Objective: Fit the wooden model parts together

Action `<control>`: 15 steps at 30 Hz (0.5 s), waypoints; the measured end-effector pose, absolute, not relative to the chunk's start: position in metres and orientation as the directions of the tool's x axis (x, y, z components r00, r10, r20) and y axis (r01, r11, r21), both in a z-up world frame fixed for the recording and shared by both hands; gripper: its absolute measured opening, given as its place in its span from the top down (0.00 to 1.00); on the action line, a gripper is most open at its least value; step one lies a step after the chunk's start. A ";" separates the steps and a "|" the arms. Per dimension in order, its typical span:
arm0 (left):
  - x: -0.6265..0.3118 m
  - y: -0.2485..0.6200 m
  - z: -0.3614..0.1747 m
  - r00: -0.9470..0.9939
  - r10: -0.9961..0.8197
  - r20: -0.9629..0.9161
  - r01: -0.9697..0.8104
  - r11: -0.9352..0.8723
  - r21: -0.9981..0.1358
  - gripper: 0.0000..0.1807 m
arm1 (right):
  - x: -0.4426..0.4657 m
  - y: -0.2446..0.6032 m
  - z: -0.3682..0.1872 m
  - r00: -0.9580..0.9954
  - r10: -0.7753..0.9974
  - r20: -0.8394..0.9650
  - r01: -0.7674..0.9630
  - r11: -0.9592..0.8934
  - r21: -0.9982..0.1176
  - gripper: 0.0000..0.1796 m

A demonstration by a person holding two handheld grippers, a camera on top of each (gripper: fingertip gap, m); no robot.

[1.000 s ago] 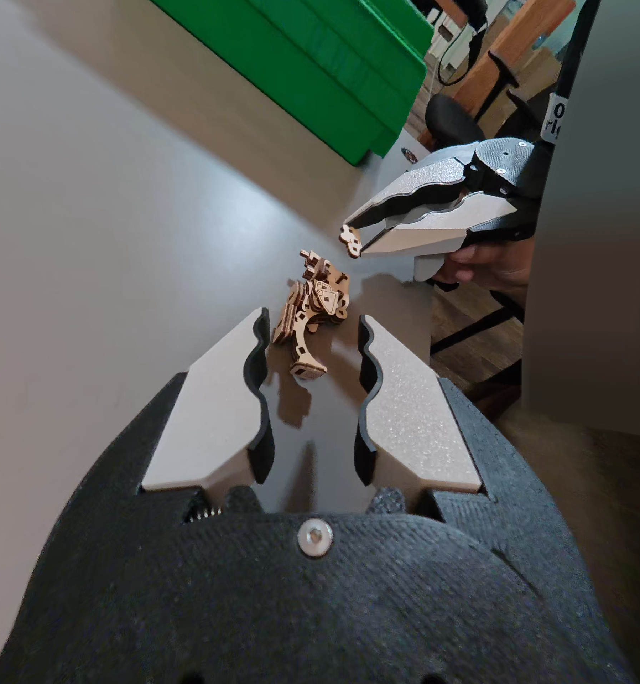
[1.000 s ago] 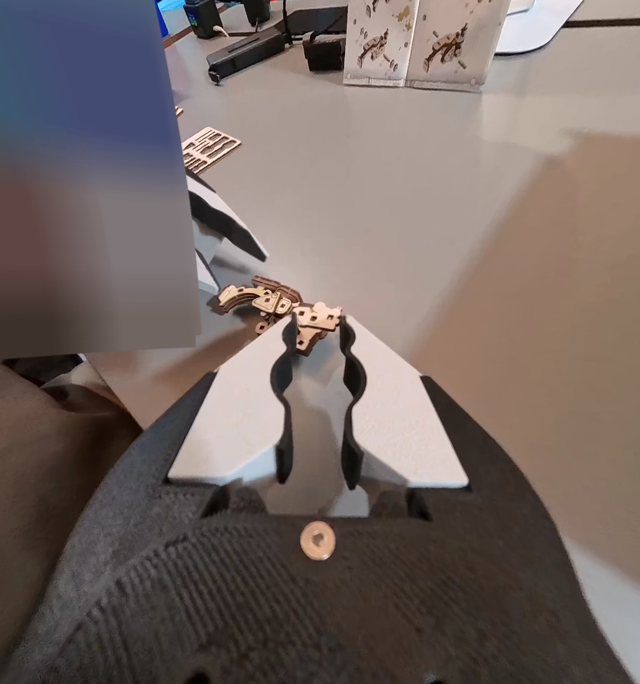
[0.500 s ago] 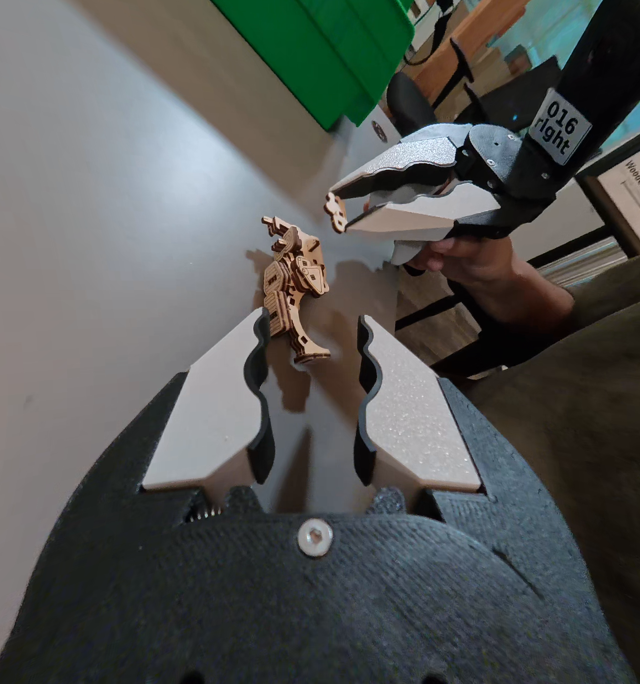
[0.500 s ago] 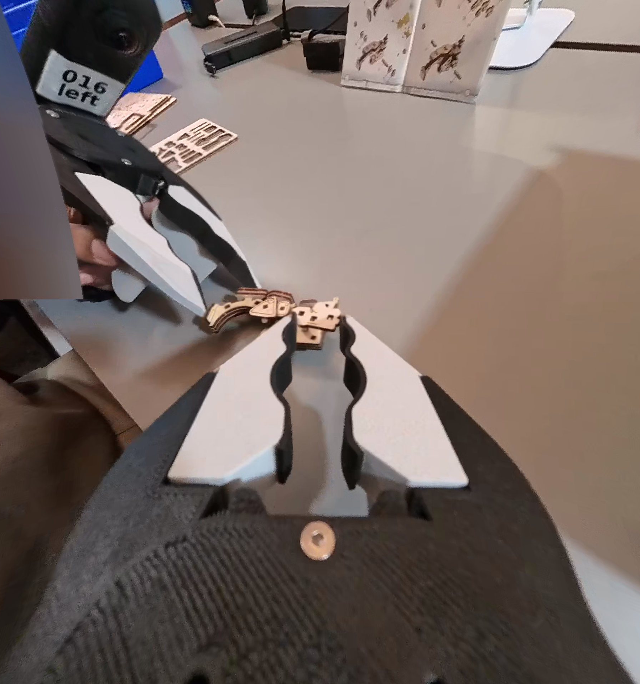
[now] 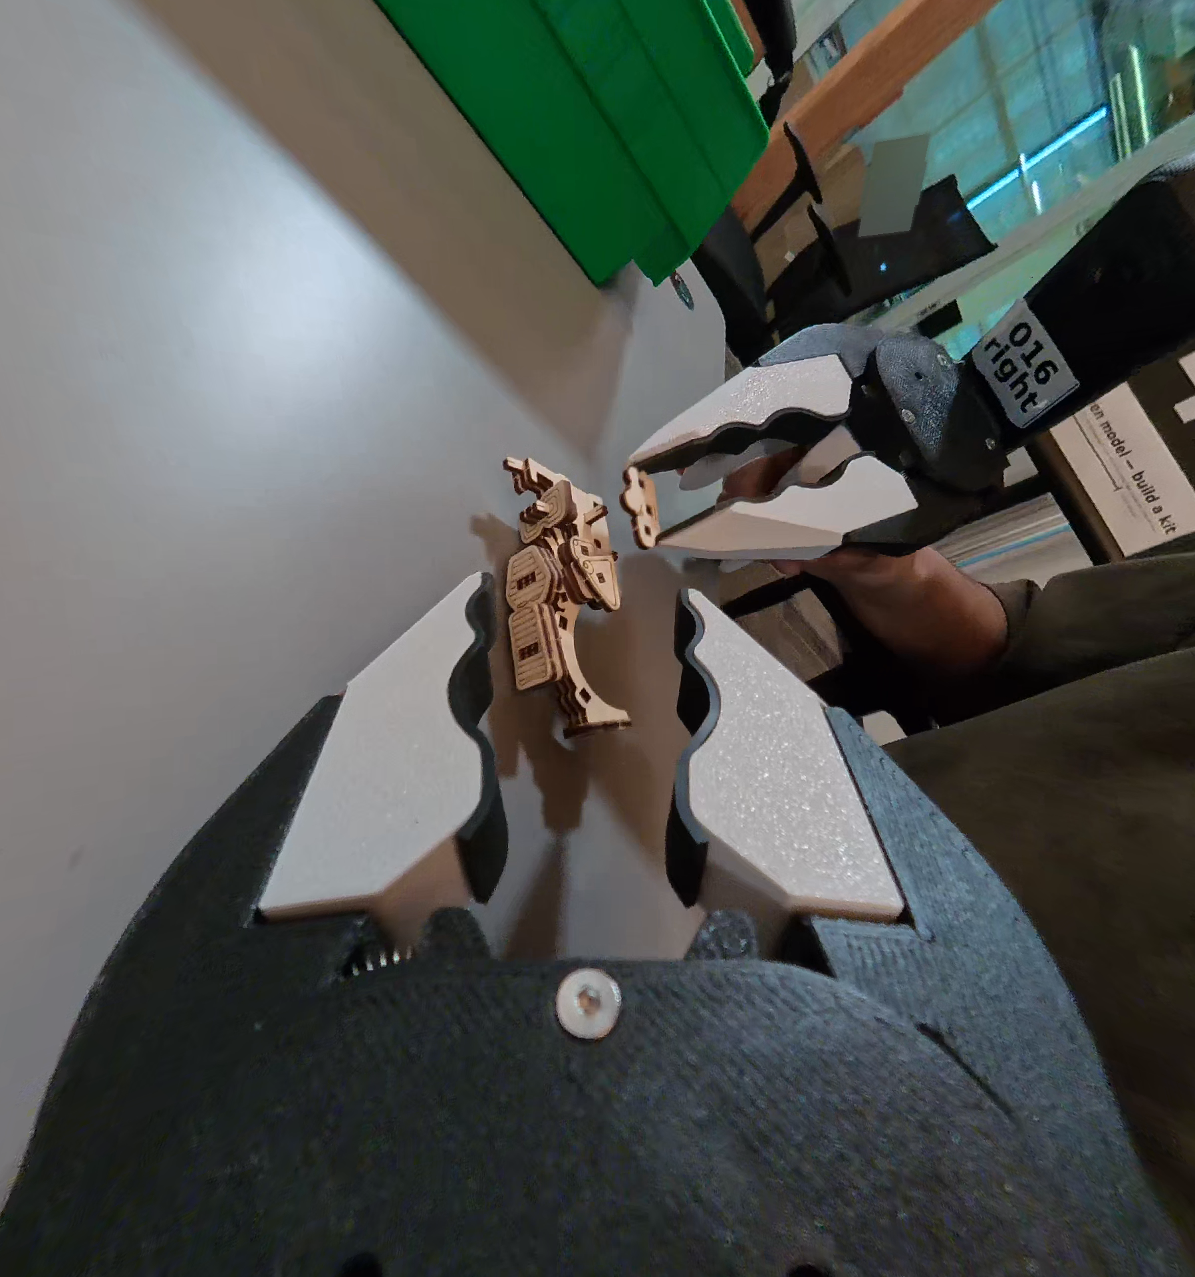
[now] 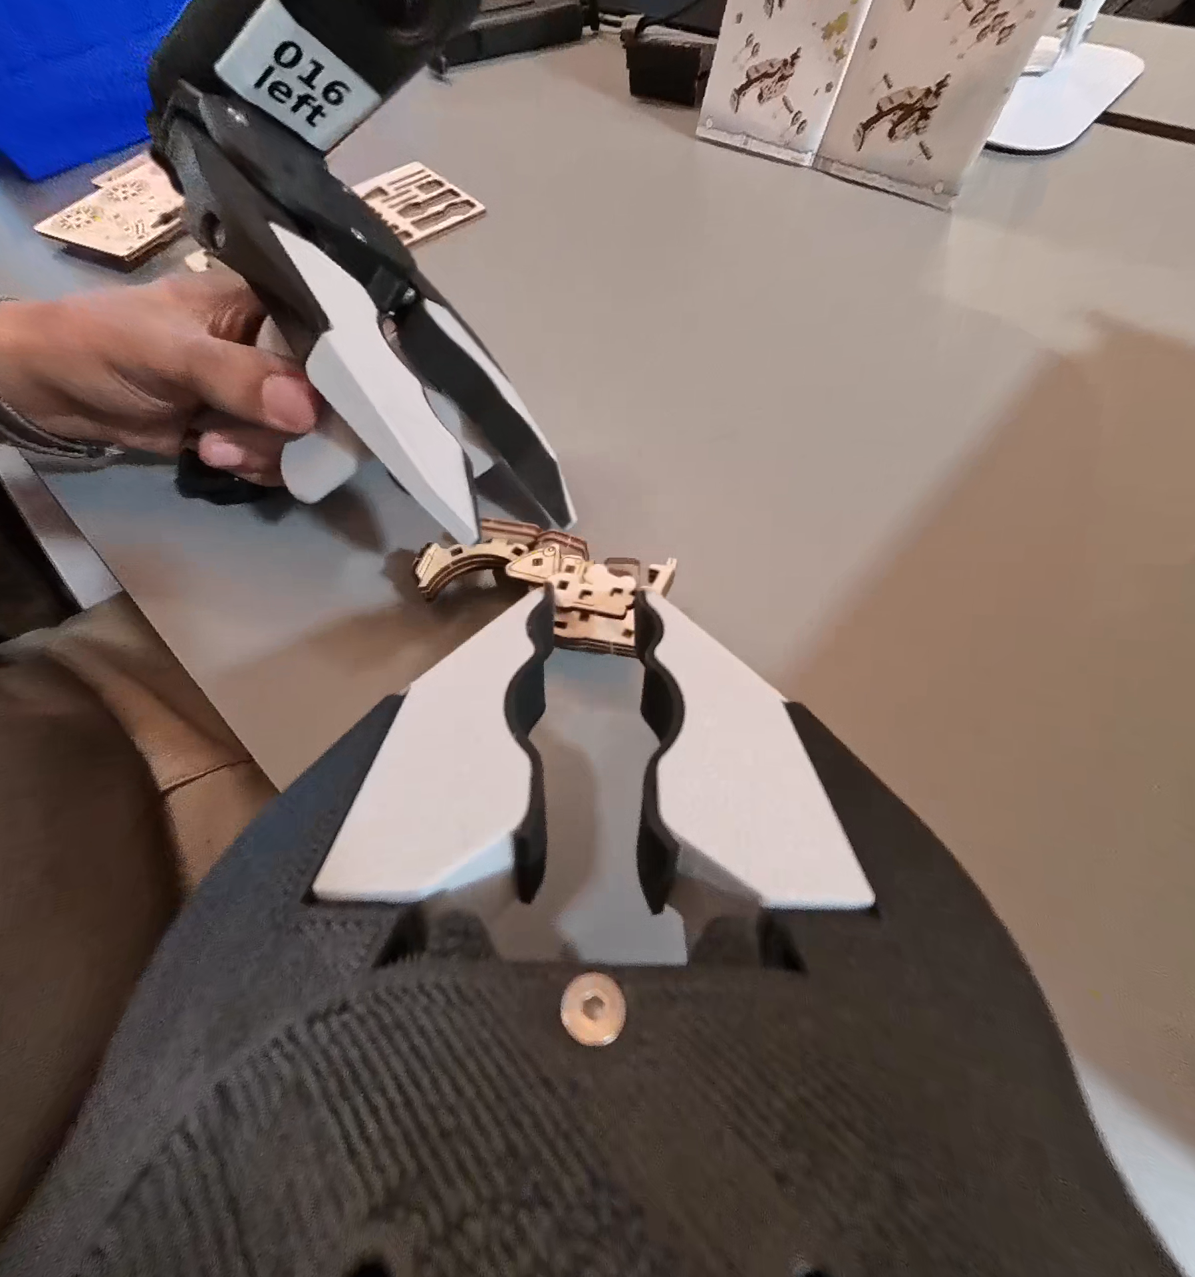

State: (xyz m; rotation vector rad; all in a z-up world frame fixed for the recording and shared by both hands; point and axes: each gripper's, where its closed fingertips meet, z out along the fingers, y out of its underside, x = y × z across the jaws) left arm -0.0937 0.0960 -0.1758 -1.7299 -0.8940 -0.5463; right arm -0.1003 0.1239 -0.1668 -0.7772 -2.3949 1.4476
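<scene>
A part-built wooden model (image 5: 558, 596) lies flat on the grey table (image 5: 166, 414); it also shows in the right wrist view (image 6: 504, 563). My left gripper (image 5: 584, 604) is open, its fingertips on either side of the model's lower end, not gripping it. In the right wrist view the left gripper (image 6: 522, 528) points down at the model's left end. My right gripper (image 6: 594, 611) is shut on a small flat wooden part (image 6: 594, 615). In the left wrist view the right gripper (image 5: 639, 501) holds that part (image 5: 639, 504) just right of the model's upper end.
Green bins (image 5: 615, 124) stand at the table's far side. Wooden part sheets (image 6: 418, 207) and a blue bin (image 6: 55, 76) lie at the left. White model boxes (image 6: 850, 90) and a white stand base (image 6: 1064, 97) are at the back. The table edge (image 6: 48, 539) runs close on the left. Only a small space, under 4 cm, lies between the two pairs of fingers.
My left gripper has tilted and closed in, bringing the model between its fingertips. The right gripper with the small part has come nearer to the model's upper end.
</scene>
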 end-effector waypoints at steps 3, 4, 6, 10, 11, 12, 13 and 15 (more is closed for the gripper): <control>-0.092 0.101 -0.177 0.627 0.289 0.723 0.778 -0.190 -0.599 0.74 | -0.102 0.123 -0.166 -0.829 0.556 -0.056 0.309 0.374 -0.875 0.88; -0.091 0.102 -0.178 0.631 0.287 0.721 0.776 -0.201 -0.598 0.75 | -0.103 0.124 -0.167 -0.828 0.559 -0.047 0.306 0.380 -0.873 0.88; -0.089 0.104 -0.180 0.632 0.290 0.719 0.775 -0.220 -0.593 0.78 | -0.105 0.126 -0.170 -0.827 0.561 -0.045 0.310 0.388 -0.868 0.88; -0.089 0.105 -0.184 0.622 0.294 0.725 0.783 -0.236 -0.576 0.83 | -0.103 0.125 -0.170 -0.829 0.548 -0.109 0.347 0.352 -0.869 0.88; -0.090 0.106 -0.184 0.619 0.297 0.727 0.785 -0.237 -0.572 0.85 | -0.104 0.126 -0.170 -0.828 0.550 -0.108 0.349 0.356 -0.867 0.88; -0.091 0.107 -0.185 0.617 0.297 0.729 0.787 -0.240 -0.568 0.86 | -0.105 0.128 -0.171 -0.829 0.550 -0.096 0.343 0.366 -0.865 0.88; -0.091 0.107 -0.185 0.616 0.294 0.730 0.787 -0.244 -0.566 0.86 | -0.105 0.129 -0.171 -0.833 0.547 -0.088 0.337 0.375 -0.864 0.88; -0.092 0.109 -0.185 0.616 0.290 0.733 0.788 -0.247 -0.564 0.86 | -0.102 0.129 -0.170 -0.845 0.526 -0.093 0.330 0.377 -0.866 0.88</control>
